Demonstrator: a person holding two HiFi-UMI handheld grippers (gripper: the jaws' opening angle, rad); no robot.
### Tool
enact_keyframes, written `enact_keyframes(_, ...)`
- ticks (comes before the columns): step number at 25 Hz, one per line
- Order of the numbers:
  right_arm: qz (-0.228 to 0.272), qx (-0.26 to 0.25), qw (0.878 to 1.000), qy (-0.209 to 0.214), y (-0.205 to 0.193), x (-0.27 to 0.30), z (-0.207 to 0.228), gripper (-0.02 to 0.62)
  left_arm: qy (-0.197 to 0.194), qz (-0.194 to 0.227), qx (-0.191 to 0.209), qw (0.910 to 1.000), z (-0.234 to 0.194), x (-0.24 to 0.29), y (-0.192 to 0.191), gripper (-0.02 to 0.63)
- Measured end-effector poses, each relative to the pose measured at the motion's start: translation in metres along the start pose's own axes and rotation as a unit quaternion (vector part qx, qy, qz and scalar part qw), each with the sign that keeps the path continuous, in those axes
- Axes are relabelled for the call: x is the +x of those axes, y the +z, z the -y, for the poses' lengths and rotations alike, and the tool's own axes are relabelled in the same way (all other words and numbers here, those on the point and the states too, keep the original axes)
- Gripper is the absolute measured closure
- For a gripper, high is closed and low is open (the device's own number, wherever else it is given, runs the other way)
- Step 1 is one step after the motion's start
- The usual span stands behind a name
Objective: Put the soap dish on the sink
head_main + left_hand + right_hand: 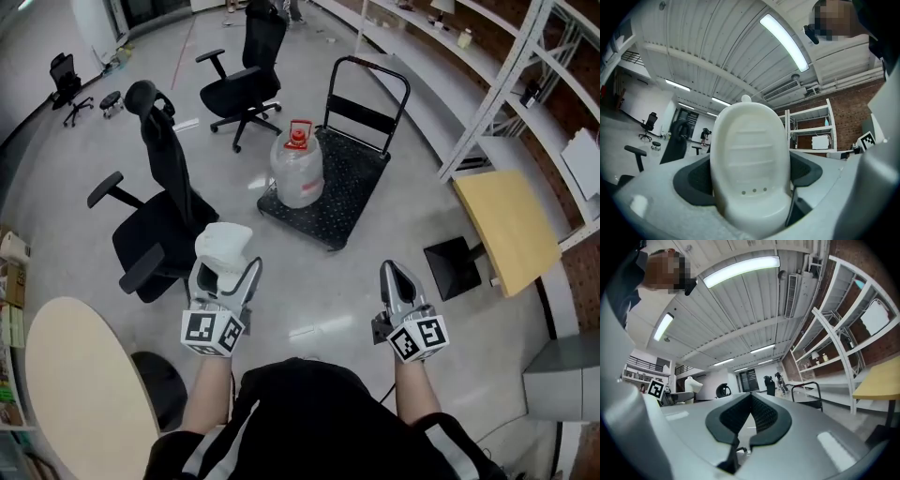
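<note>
I hold the white soap dish [223, 244] clamped upright in my left gripper [223, 279]; my right gripper [394, 274] is closed on nothing. Ahead, a water jug [297, 173] stands on a platform trolley [366, 192].

White soap dish [751, 161], upright btwn left gripper [223, 275] fingers

jug [297, 169] on cart [349, 202], chair [161, 230] at left
</note>
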State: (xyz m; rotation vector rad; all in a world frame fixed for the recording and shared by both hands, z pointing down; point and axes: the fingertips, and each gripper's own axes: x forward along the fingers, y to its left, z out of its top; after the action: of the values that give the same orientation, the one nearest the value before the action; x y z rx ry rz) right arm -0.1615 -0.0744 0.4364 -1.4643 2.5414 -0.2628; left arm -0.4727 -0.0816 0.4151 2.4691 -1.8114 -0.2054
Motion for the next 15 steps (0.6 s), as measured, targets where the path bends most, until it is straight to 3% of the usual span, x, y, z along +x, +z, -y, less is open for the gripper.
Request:
enact_keyframes(7, 0.025, -0.004, 0.996, -0.091, 0.021, -0.054, 0.069, 0.591, -0.092, -0.01, -0.008, 0.9957, 0.081, 0.069, -0.015, 0.152)
enact_keyframes(15, 0.031, 0.002, 0.985, -0.167, 0.026, -0.099, 0.107, 0.591, -0.167, -0.034, -0.011, 0.9853, 0.144, 0.111, -0.029, 0.152)
